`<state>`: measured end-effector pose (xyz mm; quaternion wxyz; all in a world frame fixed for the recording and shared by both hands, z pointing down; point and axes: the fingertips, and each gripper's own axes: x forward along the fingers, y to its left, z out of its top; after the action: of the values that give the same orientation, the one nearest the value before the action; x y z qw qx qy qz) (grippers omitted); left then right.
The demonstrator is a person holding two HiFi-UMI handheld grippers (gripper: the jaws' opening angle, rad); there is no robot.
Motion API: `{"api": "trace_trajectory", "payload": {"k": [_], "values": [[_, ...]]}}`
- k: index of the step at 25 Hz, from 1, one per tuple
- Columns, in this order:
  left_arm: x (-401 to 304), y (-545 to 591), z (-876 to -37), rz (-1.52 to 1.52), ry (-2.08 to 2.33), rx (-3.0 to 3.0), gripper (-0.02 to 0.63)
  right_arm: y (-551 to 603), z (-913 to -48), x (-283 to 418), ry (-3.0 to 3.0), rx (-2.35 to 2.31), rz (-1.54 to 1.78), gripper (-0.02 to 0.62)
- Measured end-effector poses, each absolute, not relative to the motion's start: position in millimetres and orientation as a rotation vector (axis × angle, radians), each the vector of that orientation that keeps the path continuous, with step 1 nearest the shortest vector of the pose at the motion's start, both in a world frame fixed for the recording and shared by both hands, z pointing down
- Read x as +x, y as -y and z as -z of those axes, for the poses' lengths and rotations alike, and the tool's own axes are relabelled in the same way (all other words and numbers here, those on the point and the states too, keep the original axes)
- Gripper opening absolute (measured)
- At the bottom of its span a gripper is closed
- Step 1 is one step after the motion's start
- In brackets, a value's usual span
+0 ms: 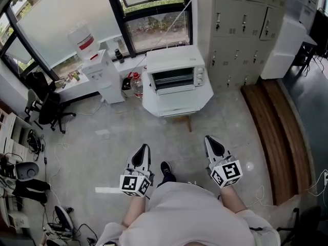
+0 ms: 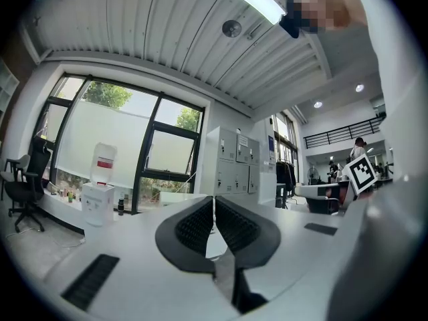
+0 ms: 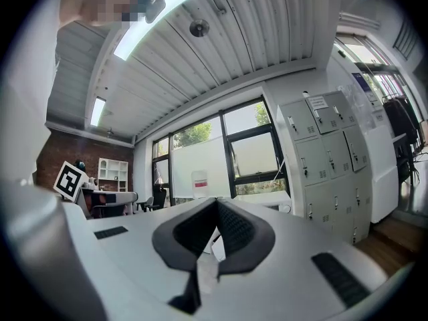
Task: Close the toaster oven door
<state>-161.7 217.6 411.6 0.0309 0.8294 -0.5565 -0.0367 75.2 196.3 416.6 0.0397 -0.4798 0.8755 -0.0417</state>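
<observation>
A toaster oven [image 1: 176, 77] is seen in the head view on a white tabletop [image 1: 201, 99] by the window, well apart from both grippers. Wire racks can be made out through its front, but nothing lying on them can be told at this size. A pale strip along its lower front is possibly the door hanging open, though this cannot be confirmed.

A water dispenser [image 1: 96, 65] stands to the left of the tabletop, and an upturned bottle [image 1: 87, 41] is seated in its top. A clear jug [image 1: 136, 84] is set on the floor between the dispenser and the tabletop; its contents cannot be read. Grey lockers [image 1: 241, 29] with shut doors line the wall to the right.

The left gripper [image 1: 145, 148] and the right gripper [image 1: 209, 138] are held low over the floor, pointed toward the oven. In the left gripper view the fingers [image 2: 197, 226] are pressed together with nothing between them. The right gripper view shows its fingers [image 3: 237, 229] likewise closed on nothing. In both gripper views the oven is largely hidden behind the gripper bodies.
</observation>
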Motion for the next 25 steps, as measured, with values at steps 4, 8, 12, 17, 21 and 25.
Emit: {"api": "trace_trajectory", "payload": {"k": [4, 8, 12, 17, 21, 25], "values": [[-162, -195, -415, 0.124, 1.692, 2.569, 0.025, -178, -417, 72, -2.683, -1.478, 0.11, 0.009], [-166, -165, -418, 0.141, 1.666, 2.578, 0.025, -153, -422, 67, -2.686, -1.505, 0.111, 0.009], [-174, -125, -420, 0.139, 1.639, 2.597, 0.025, -117, -425, 60, -2.68, -1.537, 0.105, 0.009], [-197, -65, -420, 0.12, 1.61, 2.623, 0.025, -61, -430, 43, -2.676, -1.589, 0.127, 0.009], [-218, -1, -411, 0.086, 1.578, 2.671, 0.025, -6, -423, 23, -2.66, -1.624, 0.11, 0.009], [-234, 48, -410, 0.082, 1.55, 2.695, 0.025, 36, -428, 9, -2.645, -1.682, 0.116, 0.009]]}}
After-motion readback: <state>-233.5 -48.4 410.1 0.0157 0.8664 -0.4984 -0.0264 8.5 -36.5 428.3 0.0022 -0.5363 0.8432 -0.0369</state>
